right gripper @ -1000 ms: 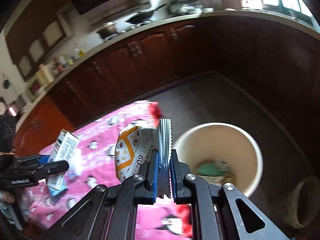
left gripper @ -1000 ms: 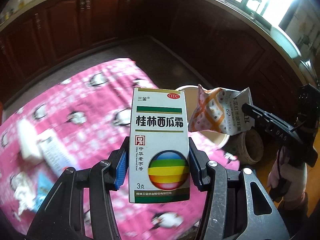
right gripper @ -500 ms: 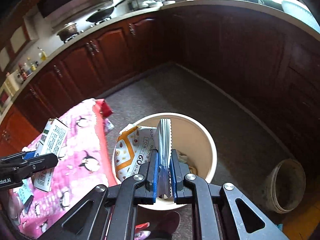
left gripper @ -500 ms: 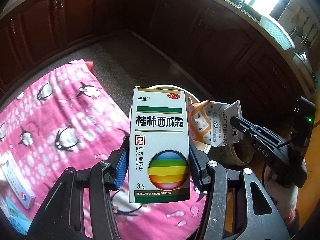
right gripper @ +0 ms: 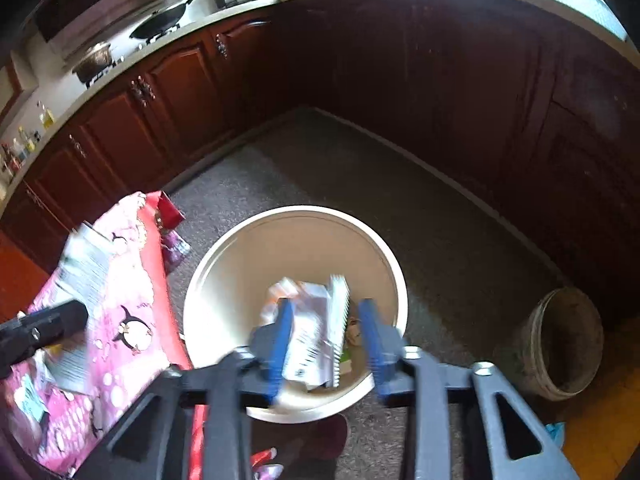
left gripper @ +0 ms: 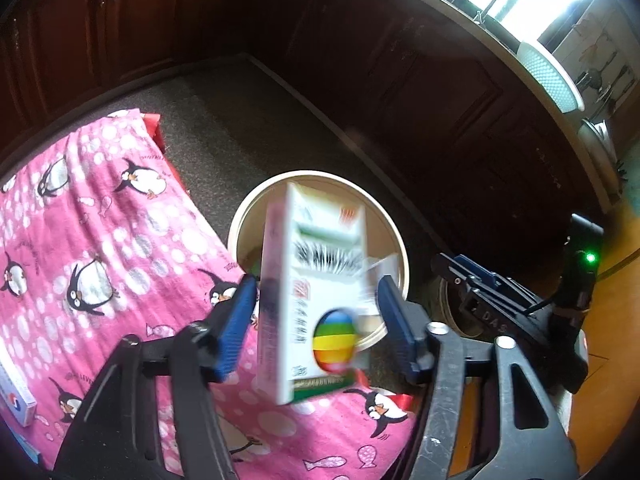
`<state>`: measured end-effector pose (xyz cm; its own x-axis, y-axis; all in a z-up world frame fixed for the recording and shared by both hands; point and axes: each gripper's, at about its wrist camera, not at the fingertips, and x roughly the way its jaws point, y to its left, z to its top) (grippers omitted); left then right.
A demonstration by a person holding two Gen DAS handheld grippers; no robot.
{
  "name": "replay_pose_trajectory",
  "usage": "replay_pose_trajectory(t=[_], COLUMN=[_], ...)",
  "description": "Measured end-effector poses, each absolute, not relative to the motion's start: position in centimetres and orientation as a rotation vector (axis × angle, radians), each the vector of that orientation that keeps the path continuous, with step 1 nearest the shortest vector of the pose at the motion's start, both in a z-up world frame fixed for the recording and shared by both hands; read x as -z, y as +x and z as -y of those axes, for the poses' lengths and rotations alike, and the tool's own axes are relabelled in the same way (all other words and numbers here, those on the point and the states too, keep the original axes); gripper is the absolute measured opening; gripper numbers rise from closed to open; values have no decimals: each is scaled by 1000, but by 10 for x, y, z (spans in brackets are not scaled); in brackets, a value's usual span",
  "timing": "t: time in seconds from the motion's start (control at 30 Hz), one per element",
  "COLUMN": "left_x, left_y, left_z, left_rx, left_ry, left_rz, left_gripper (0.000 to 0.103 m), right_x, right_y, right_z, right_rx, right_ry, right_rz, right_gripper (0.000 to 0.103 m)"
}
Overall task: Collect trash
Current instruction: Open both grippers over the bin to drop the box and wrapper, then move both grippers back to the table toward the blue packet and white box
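A cream trash bucket (left gripper: 394,236) (right gripper: 224,264) stands on the floor beside the pink penguin cloth (left gripper: 100,240). My left gripper (left gripper: 316,320) is open; the white medicine box (left gripper: 316,300) is blurred and loose between its blue pads, tilting toward the bucket. My right gripper (right gripper: 326,340) is open above the bucket; the orange-and-white snack packet (right gripper: 312,328) is blurred and falling between its fingers into the bucket. The medicine box also shows blurred at the left of the right wrist view (right gripper: 80,280).
Dark wood kitchen cabinets (right gripper: 180,92) ring the grey floor (right gripper: 360,168). A smaller dirty bucket (right gripper: 560,344) stands to the right of the cream one. More boxes and paper (left gripper: 16,396) lie on the cloth at the left edge.
Both grippers have opened. The medicine box and the snack packet have come loose and are dropping. Both grippers have moved closer over the bucket.
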<state>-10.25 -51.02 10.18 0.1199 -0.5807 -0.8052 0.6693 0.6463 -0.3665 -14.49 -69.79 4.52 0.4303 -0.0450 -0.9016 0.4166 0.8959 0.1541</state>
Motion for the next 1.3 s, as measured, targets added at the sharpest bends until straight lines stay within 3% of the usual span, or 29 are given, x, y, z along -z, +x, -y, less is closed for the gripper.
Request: replay_pose_trajectory(t=[0.8, 0.97, 1.3], left_x=[-107, -113, -109], left_y=[-96, -101, -112], left_z=[433, 414, 352], left_rx=[747, 720, 661], left_ry=[95, 98, 89], left_rz=[-1097, -1087, -1106], left_gripper=[64, 64, 64], right_x=[-56, -59, -71], right_y=[-135, -133, -122], right_z=[640, 620, 557], right_rx=[167, 120, -51], right_ry=[369, 362, 353], right_rz=[-1095, -1095, -1099], right_gripper=[44, 54, 56])
